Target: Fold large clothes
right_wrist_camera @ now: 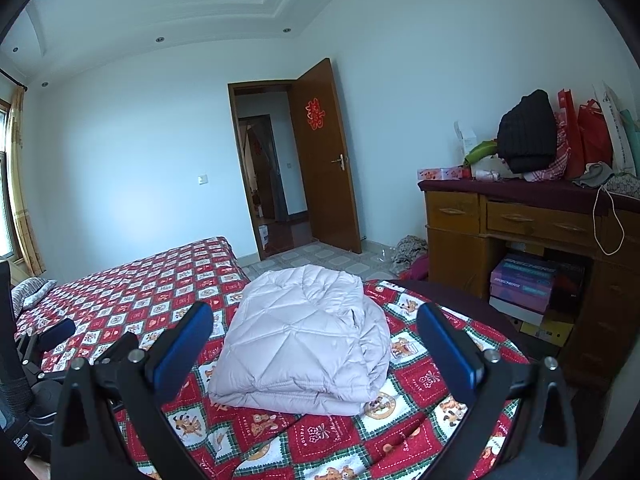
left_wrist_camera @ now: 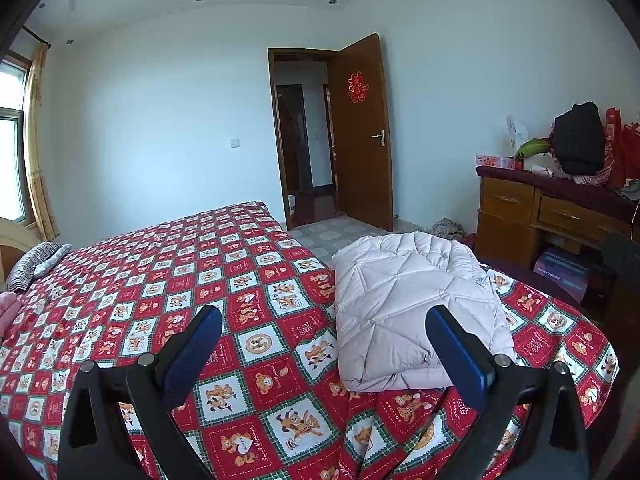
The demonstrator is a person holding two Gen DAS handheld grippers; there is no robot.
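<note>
A pale pink quilted jacket (left_wrist_camera: 408,304) lies folded into a thick rectangular bundle on the red checked bedspread (left_wrist_camera: 168,280), near the bed's corner. It also shows in the right wrist view (right_wrist_camera: 304,336). My left gripper (left_wrist_camera: 324,344) is open and empty, held above the bed just left of the bundle. My right gripper (right_wrist_camera: 314,340) is open and empty, held in front of the bundle, apart from it. The left gripper's blue finger (right_wrist_camera: 60,330) shows at the left edge of the right wrist view.
A wooden dresser (right_wrist_camera: 520,232) piled with bags and clothes stands at the right. An open wooden door (right_wrist_camera: 324,160) is at the back. Clothes lie on the tiled floor (right_wrist_camera: 408,252). A striped pillow (left_wrist_camera: 36,264) and a pink garment (left_wrist_camera: 8,312) lie at the bed's left.
</note>
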